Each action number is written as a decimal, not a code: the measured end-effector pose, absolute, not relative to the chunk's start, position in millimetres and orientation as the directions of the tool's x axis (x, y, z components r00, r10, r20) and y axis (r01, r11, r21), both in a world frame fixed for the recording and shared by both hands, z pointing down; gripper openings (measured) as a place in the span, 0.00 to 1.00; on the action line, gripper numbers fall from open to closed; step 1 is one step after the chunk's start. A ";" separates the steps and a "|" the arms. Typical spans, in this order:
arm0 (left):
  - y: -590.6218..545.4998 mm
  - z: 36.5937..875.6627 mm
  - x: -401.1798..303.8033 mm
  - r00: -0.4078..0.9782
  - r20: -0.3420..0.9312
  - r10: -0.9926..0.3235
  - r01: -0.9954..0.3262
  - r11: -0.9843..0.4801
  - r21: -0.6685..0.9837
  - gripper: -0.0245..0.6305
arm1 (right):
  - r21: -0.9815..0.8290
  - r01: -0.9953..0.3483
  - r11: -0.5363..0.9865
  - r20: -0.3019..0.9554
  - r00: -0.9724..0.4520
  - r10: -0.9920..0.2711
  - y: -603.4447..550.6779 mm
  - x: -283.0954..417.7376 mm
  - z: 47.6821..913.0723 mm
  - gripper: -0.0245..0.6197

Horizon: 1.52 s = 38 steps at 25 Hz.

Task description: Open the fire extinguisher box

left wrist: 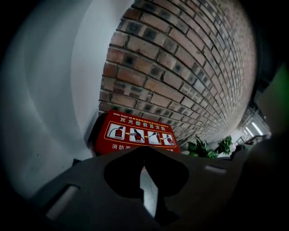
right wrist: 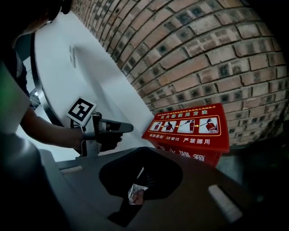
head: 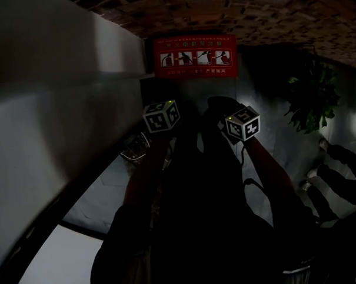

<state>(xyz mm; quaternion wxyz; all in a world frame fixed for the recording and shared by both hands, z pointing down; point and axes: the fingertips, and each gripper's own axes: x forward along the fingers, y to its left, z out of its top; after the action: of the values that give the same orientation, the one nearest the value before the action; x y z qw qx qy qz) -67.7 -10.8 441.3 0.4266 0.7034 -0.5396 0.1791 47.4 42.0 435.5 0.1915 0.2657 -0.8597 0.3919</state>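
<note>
My left gripper [left wrist: 144,151] and right gripper [right wrist: 143,151] are pointing at the fire extinguisher box [head: 195,57], and both jaws are pinching shut.

Neither gripper is touching the box. It is sitting ahead of my tips, against the brick wall [left wrist: 180,67]. Its long side is running along the wall, left to right, and its lid is looking shut. My left gripper is facing its left end and my right gripper its right end, about equally near. A small shiny scrap [right wrist: 135,195] is showing low by my right jaws; I cannot tell what it is.
</note>
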 end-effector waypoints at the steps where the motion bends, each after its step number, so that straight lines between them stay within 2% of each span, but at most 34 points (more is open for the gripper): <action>1: -11.5 448.6 -68.9 0.354 0.712 -0.606 -0.905 -0.032 0.423 0.04 | -0.562 -0.623 0.545 0.555 -0.772 -0.310 39.0 48.0 446.5 0.04; 5: -12.3 478.2 -74.5 0.368 0.704 -0.607 -0.873 0.035 0.486 0.04 | -0.522 -0.658 0.543 0.587 -0.739 -0.331 30.3 41.0 480.7 0.04; 15: -29.9 531.6 -94.9 0.402 0.662 -0.632 -0.807 0.097 0.583 0.04 | -0.495 -0.690 0.528 0.641 -0.700 -0.313 13.1 18.0 557.4 0.04; 18: -27.7 542.0 -92.4 0.445 0.632 -0.635 -0.757 0.110 0.644 0.11 | -0.475 -0.701 0.531 0.656 -0.685 -0.317 8.0 15.3 577.7 0.04; 23: -28.3 562.7 -84.7 0.518 0.559 -0.648 -0.619 0.167 0.767 0.32 | -0.434 -0.732 0.525 0.673 -0.651 -0.352 -5.9 15.4 602.4 0.04; 32: -47.8 570.6 -90.3 0.527 0.487 -0.696 -0.538 0.170 0.825 0.33 | -0.402 -0.770 0.495 0.692 -0.610 -0.386 -22.4 18.5 625.6 0.04; 38: -51.2 571.1 -91.8 0.538 0.452 -0.711 -0.452 0.208 0.867 0.33 | -0.393 -0.838 0.379 0.708 -0.538 -0.456 -45.5 45.6 630.4 0.03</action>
<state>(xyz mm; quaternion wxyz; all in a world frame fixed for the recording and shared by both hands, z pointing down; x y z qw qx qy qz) -91.8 -51.2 571.1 0.6199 0.6204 -0.4689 -0.1045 45.6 -45.5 630.4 0.2520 0.4091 -0.7911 0.3785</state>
